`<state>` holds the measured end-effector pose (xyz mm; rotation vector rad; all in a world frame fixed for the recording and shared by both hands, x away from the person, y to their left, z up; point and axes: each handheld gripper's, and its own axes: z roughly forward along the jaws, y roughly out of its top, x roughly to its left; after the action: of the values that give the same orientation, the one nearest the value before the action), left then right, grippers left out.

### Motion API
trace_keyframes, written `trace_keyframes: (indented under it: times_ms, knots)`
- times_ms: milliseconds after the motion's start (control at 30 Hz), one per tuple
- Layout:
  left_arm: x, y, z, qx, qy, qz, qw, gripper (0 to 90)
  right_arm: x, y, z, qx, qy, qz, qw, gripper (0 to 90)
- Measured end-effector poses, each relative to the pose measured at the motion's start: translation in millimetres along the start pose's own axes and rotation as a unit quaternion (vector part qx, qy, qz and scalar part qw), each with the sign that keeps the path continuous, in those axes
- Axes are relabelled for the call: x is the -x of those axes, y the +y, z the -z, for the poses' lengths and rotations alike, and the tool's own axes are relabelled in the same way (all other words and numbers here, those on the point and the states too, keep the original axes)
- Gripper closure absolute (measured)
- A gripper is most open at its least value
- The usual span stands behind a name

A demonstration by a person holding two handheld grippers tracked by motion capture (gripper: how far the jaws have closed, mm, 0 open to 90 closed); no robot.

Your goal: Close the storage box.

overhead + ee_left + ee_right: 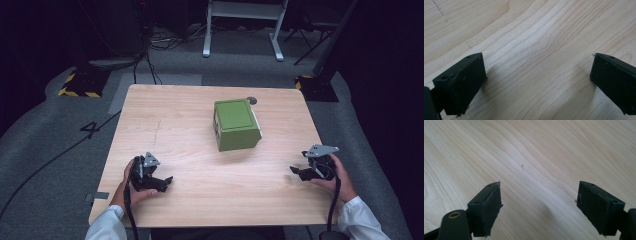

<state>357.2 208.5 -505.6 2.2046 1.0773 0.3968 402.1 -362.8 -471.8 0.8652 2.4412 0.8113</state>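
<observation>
On the light wooden table (190, 125) a green box (236, 124) sits a little right of centre, toward the far half, with a white part showing at its right side and a small dark round mark (252, 100) just behind it on the tabletop. Beyond the far edge lie grey floor, black cables, white frame legs (242, 25) and two yellow-and-black striped bases (80, 85). Nothing stands between either gripper and the box.

Near the front left corner the left gripper (167, 181) rests low over the wood in the person's left hand (131, 186); in the left gripper view its jaws stand wide apart with only bare wood grain between them. Close to the right edge the right gripper (294, 171) is held by the right hand (339, 176), jaws likewise spread wide and holding nothing, over bare wood.

Both grippers are well apart from the box and from each other, with open tabletop across the whole near half.
</observation>
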Motion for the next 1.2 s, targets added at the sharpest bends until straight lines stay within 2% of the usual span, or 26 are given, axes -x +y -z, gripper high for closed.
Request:
trace_keyframes:
  times_ms: [133,267,400,567,700,900,1200]
  knots:
    - [-0.3,0.1,0.1,0.0,0.001,-0.002,1.0,0.5,-0.1,-12.1,2.0,0.004,0.004,-0.016,0.9999,19.9]
    - [-0.1,0.0,0.2,-0.001,0.0,-0.002,1.0,0.5,-1.3,-23.8,5.9,0.008,-0.008,-0.024,0.9996,19.8]
    - [0.0,0.0,0.2,-0.001,0.0,-0.001,1.0,0.5,-0.3,-37.0,8.0,0.008,-0.01,-0.037,0.9992,19.1]
    - [0.0,0.0,0.2,-0.001,0.001,-0.001,1.0,0.5,4.4,-54.1,13.3,0.022,-0.009,-0.078,0.9967,16.0]
    - [0.2,-0.3,0.4,-0.001,0.001,0.0,1.0,0.4,8.2,-69.8,15.6,0.048,0.008,-0.125,0.991,15.2]
    - [0.4,-0.5,0.5,-0.001,0.001,0.001,1.0,0.4,7.6,-73.8,19.1,0.045,-0.003,-0.134,0.9899,15.1]
    - [-0.4,-0.1,0.1,-0.001,-0.002,-0.001,1.0,0.3,6.7,-73.7,19.1,0.046,-0.006,-0.137,0.9895,15.1]
